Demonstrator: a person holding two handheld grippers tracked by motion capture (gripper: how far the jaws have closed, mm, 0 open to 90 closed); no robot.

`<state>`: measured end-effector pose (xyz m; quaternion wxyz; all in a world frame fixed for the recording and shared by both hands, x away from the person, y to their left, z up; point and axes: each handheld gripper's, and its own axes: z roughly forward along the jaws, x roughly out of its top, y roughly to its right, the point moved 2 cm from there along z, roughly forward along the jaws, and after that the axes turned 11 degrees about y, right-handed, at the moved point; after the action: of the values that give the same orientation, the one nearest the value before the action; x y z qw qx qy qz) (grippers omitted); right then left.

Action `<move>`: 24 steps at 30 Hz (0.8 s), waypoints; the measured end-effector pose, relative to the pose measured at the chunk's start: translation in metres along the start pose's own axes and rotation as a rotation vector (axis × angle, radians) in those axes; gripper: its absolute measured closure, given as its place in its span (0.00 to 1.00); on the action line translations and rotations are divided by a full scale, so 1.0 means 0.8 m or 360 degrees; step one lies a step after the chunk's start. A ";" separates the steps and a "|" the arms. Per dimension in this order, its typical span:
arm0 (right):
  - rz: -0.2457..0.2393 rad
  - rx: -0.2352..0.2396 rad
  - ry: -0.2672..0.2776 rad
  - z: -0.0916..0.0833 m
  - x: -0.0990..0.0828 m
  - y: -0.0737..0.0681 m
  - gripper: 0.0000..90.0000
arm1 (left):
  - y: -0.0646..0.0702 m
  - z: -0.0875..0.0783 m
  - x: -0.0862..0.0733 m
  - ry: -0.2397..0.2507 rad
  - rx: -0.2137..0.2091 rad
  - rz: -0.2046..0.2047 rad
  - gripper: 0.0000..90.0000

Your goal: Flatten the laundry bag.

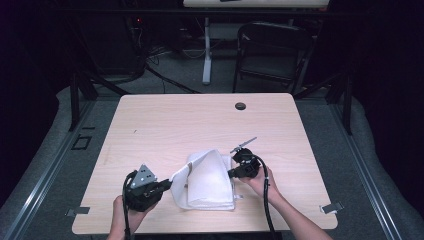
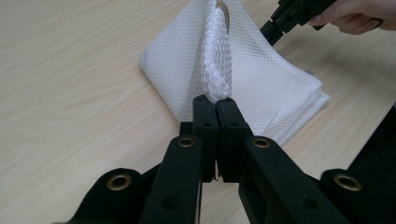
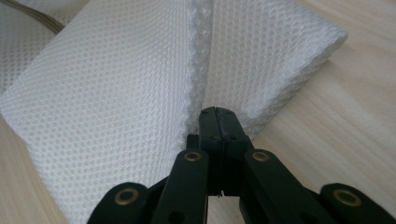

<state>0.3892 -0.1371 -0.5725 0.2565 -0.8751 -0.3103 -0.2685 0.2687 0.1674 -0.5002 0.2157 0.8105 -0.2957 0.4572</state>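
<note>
Hand-held gripper (image 2: 216,100) pinching mesh cloth (image 2: 261,79), seemingly its edge

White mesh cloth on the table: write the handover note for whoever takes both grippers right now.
Left gripper: jaws shut on a gathered edge of the folded white mesh cloth, lifting that edge off the light wooden table.
Right gripper: jaws shut on the cloth's opposite edge, at a seam or fold.
Cloth lies near the table's front edge, between the two grippers, partly folded in layers.
Done: both edges gripped.
Left: probably finish the fold or spread, then set it flat and release.
</note>
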 end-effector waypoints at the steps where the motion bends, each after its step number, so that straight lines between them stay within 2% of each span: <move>1: -0.0007 -0.0009 -0.0016 0.001 -0.001 0.000 1.00 | -0.002 -0.002 -0.003 -0.0011 0.0017 -0.0002 0.99; 5: -0.0013 -0.0005 -0.0024 0.001 -0.001 0.000 1.00 | -0.008 -0.005 -0.007 -0.0030 0.0048 -0.0002 0.99; 6: -0.0026 -0.0010 -0.0030 -0.001 0.000 -0.001 1.00 | -0.011 -0.006 -0.008 -0.0038 0.0048 -0.0024 0.99; 9: 0.0019 0.0007 -0.0003 0.003 -0.003 -0.004 1.00 | -0.017 -0.007 -0.012 -0.0071 0.0076 -0.0023 0.99; 10: -0.0022 -0.0003 -0.0038 0.003 -0.003 -0.002 1.00 | -0.020 -0.007 -0.013 -0.0077 0.0077 -0.0032 0.99; 16: -0.0021 0.0014 -0.0042 0.006 -0.005 -0.001 1.00 | -0.031 -0.006 -0.019 -0.0135 0.0095 -0.0043 0.99; 17: -0.0021 0.0014 -0.0042 0.006 -0.005 -0.001 1.00 | -0.035 -0.006 -0.021 -0.0136 0.0097 -0.0069 0.99; 18: -0.0010 0.0030 -0.0034 0.006 -0.005 -0.002 1.00 | -0.043 -0.007 -0.024 -0.0150 0.0089 -0.0123 0.99; 21: -0.0011 0.0020 -0.0043 0.006 -0.005 -0.002 1.00 | -0.055 -0.010 -0.030 -0.0164 0.0137 -0.0155 0.99; 22: -0.0009 0.0016 -0.0047 0.005 -0.005 -0.002 1.00 | -0.060 -0.010 -0.032 -0.0169 0.0138 -0.0191 0.99; 23: -0.0009 0.0016 -0.0047 0.005 -0.005 -0.002 1.00 | -0.060 -0.010 -0.032 -0.0169 0.0138 -0.0191 0.99; 24: -0.0009 0.0017 -0.0048 0.005 -0.005 -0.002 1.00 | -0.064 -0.012 -0.034 -0.0182 0.0144 -0.0219 0.99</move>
<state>0.3867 -0.1349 -0.5776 0.2556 -0.8768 -0.3180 -0.2545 0.2863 0.2184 -0.5234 0.1925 0.8627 -0.2301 0.4071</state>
